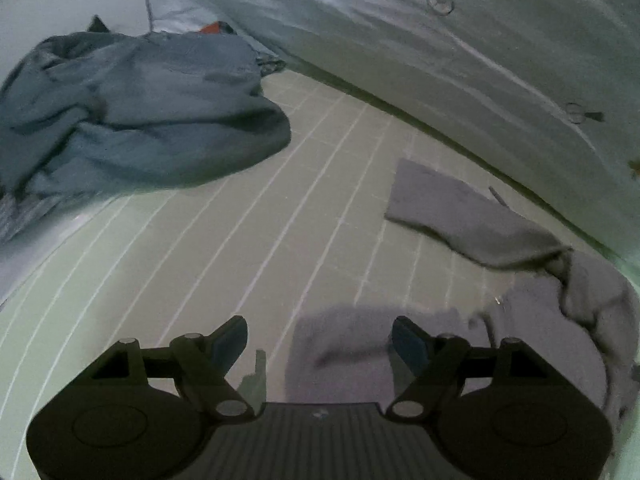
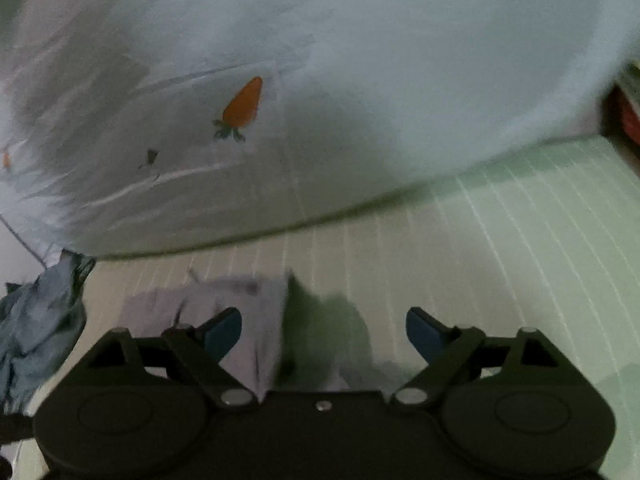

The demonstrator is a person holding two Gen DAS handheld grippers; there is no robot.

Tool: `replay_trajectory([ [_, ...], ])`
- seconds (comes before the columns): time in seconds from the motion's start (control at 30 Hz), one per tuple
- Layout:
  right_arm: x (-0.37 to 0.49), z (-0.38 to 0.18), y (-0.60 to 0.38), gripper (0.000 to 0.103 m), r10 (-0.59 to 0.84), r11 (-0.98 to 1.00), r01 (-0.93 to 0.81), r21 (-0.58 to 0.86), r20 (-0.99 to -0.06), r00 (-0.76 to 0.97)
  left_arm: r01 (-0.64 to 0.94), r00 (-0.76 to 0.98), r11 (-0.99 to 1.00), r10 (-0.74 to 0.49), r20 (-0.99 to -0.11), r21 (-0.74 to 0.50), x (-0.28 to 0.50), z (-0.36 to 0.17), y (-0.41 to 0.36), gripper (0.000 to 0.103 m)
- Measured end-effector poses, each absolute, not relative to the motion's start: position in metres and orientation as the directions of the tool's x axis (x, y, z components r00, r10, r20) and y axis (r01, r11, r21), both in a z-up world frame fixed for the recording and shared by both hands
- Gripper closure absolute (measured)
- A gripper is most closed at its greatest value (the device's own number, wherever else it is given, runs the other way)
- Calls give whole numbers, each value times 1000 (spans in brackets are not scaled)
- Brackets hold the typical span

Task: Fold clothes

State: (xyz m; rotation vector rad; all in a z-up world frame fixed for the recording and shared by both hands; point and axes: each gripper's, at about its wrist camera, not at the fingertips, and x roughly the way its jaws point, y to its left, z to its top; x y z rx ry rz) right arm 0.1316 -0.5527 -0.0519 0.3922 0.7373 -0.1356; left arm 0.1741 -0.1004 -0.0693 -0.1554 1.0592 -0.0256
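Soft matt grey cloth garment (image 1: 476, 216), crumpled blue-grey denim-like garment (image 1: 132, 108), smooth pale carrot-print cotton sheet (image 2: 320, 80), ribbed pale green woven mat (image 1: 240, 220).

Pale carrot-print sheet (image 2: 280, 80) behind green striped mat (image 1: 240, 220)

Striped green bed (image 1: 224, 240) bears grey garment (image 1: 472, 216), blue clothes (image 1: 132, 108), quilt (image 2: 360, 80)
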Motion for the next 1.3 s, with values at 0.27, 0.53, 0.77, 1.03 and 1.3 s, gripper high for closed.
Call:
replay_trajectory([
  [0.27, 214, -98, -540, 37, 203, 887, 229, 401, -784, 586, 17, 422, 987, -155, -893, -163, 195, -95, -119, 24],
  [0.53, 135, -47, -541, 99, -14, 956, 211, 203, -689, 724, 22, 437, 985, -163, -885, -170, 174, -91, -115, 59],
  [0.77, -7, -54, -571, 99, -331, 881, 471, -36, -759, 561, 33, 405, 983, -178, -897, -181, 143, -95, -115, 59],
  [1.03, -22, -82, -555, 59, -256, 892, 452, -1, -825, 503, 98, 411, 986, -162, -897, -134, 136, -87, -121, 47],
  [1.3, 30, -46, -550, 23, -173, 934, 344, 99, -718, 674, 63, 435, 969, -241, -867, -238, 147, -82, -122, 30],
])
